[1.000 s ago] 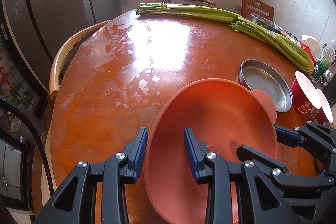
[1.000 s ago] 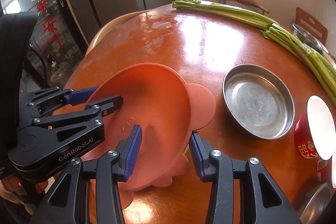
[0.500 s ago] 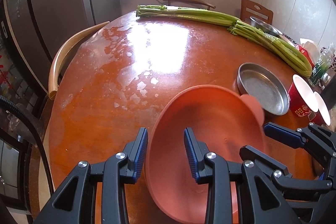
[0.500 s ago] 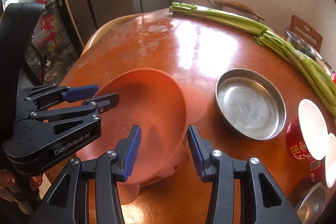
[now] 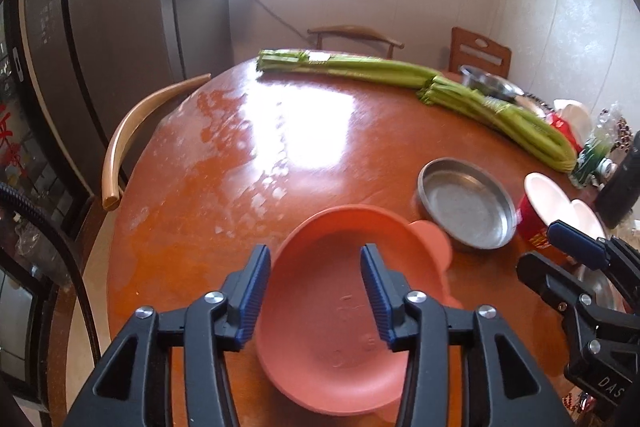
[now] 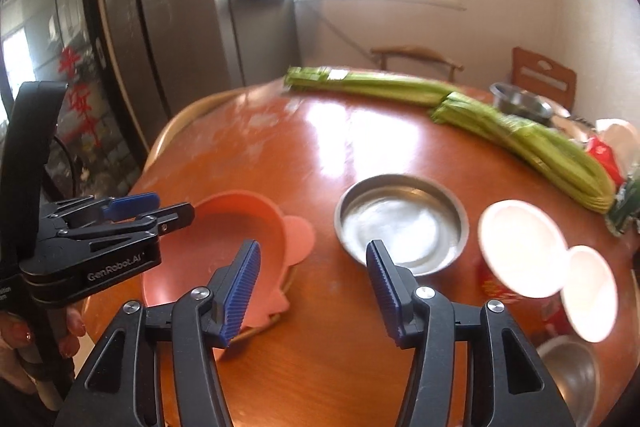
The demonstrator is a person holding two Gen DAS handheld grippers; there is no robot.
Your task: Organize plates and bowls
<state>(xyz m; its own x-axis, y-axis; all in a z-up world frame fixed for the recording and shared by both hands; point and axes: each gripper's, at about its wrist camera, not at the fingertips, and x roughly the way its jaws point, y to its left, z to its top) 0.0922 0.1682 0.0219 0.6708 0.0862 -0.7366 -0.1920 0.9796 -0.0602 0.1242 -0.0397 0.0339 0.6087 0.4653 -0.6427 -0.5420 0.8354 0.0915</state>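
Note:
A salmon-pink plate with round ears (image 5: 332, 311) lies on the round wooden table (image 5: 248, 155), seemingly on top of another pink piece (image 6: 276, 303). My left gripper (image 5: 316, 295) hovers just above it with its jaws opening; the pads stand clear of the rim on either side. My right gripper (image 6: 312, 287) is also opening, with only bare table between its fingers, and the pink plate (image 6: 224, 239) lies to its left. A shallow metal dish (image 6: 400, 227) sits just ahead of the right gripper.
Two red cups with white insides (image 6: 520, 247) stand right of the metal dish (image 5: 466, 203), with a metal bowl (image 6: 568, 367) nearer. Celery bunches (image 5: 400, 71) lie across the far side beside another metal bowl (image 5: 492, 85). Chairs ring the table; a fridge stands at the left.
Both grippers let go of the pink plate and widened their jaws. Both drew back and rose; the right one swung right toward the metal dish.

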